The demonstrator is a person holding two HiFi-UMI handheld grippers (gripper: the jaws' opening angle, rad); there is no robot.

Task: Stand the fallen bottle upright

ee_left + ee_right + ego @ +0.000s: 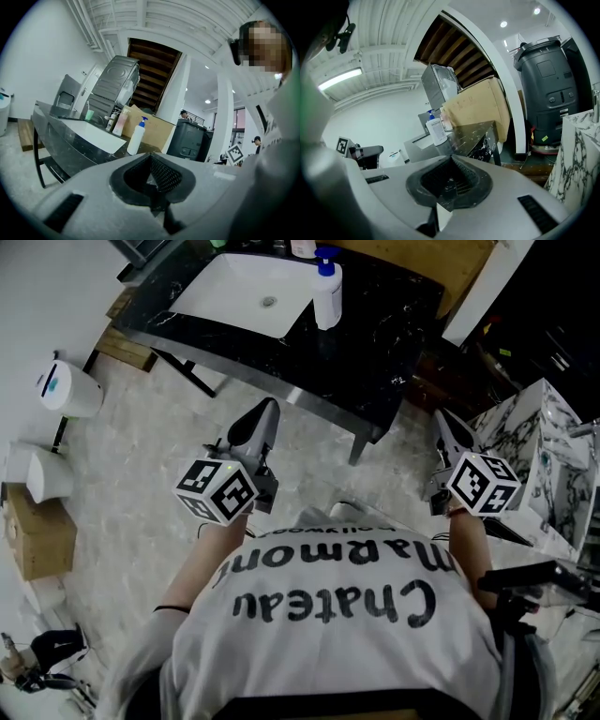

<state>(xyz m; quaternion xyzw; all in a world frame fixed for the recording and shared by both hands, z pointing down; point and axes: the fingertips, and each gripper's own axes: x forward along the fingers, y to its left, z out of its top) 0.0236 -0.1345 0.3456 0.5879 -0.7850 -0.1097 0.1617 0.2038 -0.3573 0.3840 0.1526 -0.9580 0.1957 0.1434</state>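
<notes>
White bin (67, 388) stands on the floor far to the left of the left hand-held gripper (269, 407), and a cardboard box (39, 538) lies on that same side, nearer the person.

The left hand-held gripper is held out over the floor, short of the table (375, 343). In its own view its jaws (150, 158) are closed together, with nothing between them. A white sink (239, 292) is set into the black marble table, ahead of this hand-held gripper. Behind the sink, that view shows a green cup (89, 115) and a pink bottle (119, 123).

The bottle (327, 292), white with a blue pump, stands upright on the table just beside the sink's right edge. It is ahead of the left hand-held gripper and slightly to its right, and ahead and to the left of the right hand-held gripper (440, 416), well apart from both. The left gripper view has the bottle (136, 136) just above the jaws. The right gripper view has it (436, 130) above the jaws and to their left, at the table's near corner.

The right hand-held gripper (451, 160) is also closed and holds nothing. A white, marble-patterned block (548, 451) stands near it on its right. The person's white shirt (328, 634) fills the space behind both hand-held grippers.
</notes>
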